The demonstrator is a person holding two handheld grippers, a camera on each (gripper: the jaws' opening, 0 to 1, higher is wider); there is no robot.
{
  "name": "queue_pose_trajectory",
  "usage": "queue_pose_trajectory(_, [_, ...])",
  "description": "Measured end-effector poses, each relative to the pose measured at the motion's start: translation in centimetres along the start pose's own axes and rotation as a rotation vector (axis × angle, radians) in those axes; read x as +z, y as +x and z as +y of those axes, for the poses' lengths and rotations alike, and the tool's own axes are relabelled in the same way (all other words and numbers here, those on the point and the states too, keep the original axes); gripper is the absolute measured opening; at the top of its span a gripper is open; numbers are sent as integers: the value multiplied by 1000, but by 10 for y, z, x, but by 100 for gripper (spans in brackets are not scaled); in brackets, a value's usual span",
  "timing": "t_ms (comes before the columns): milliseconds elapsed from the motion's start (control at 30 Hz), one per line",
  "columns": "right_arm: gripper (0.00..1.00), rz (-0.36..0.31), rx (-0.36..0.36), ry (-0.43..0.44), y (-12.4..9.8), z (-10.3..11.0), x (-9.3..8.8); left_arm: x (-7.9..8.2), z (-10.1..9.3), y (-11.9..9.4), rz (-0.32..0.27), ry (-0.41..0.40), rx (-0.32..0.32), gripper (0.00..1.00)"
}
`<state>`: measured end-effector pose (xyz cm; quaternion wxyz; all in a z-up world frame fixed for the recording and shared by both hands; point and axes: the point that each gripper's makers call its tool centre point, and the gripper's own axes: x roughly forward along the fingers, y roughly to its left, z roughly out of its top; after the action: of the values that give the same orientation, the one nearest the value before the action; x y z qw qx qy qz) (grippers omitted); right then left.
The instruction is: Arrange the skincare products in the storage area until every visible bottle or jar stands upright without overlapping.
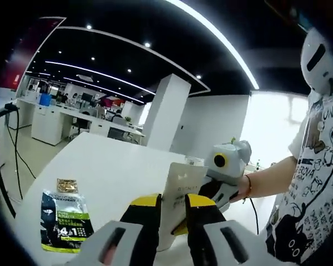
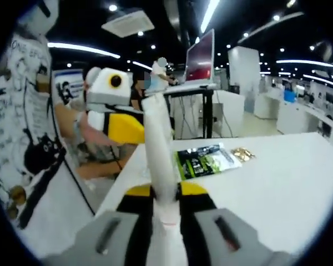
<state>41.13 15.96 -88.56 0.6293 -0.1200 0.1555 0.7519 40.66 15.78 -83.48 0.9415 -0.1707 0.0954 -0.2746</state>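
Left gripper view: the left gripper point(image 1: 171, 213) is rising from the bottom centre, its yellow-tipped jaws closing on the lower part of a flat white sachet point(image 1: 180, 191) that is standing upright just above them. The right gripper point(image 1: 225, 172) is coming in from the right of centre, partly hidden behind the sachet, held by a person's hand point(image 1: 245, 187). The person's printed T-shirt point(image 1: 311, 183) is taking up the right edge. At lower left, a dark green-and-white pouch point(image 1: 65, 220) is lying flat on the white table point(image 1: 116, 166), well apart from the grippers. Office desks and a white pillar point(image 1: 165, 111) are sitting in the background, upper left to centre.

Right gripper view: the right gripper point(image 2: 166, 213) is clamping the same sachet point(image 2: 160, 155), seen edge-on as a narrow white strip running up the centre and blocking part of the scene behind. The left gripper point(image 2: 114, 105) is showing at upper left, touching the sachet. The pouch point(image 2: 205, 159) is lying on the table point(image 2: 288, 183) right of centre. A monitor point(image 2: 200, 58) is standing at upper centre.
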Motion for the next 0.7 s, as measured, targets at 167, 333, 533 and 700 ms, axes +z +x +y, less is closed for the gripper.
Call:
queue_pose_trajectory(167, [16,10,10,-3,1,0,0,-3,2,-1,10,-13,-5,18])
queue_pose_trajectory(333, [23,3,-34,52,-4,-7,-2,-11,8,-5,37,-9,10,20])
queue_pose_trajectory(533, [23,45,-57,71,-20,-2,-17,-39,15,-7,138,21,33,20])
queue_pose_trajectory(700, [23,32,-111,133,-41,0,-27,-66,22,-4,215,44,58,20])
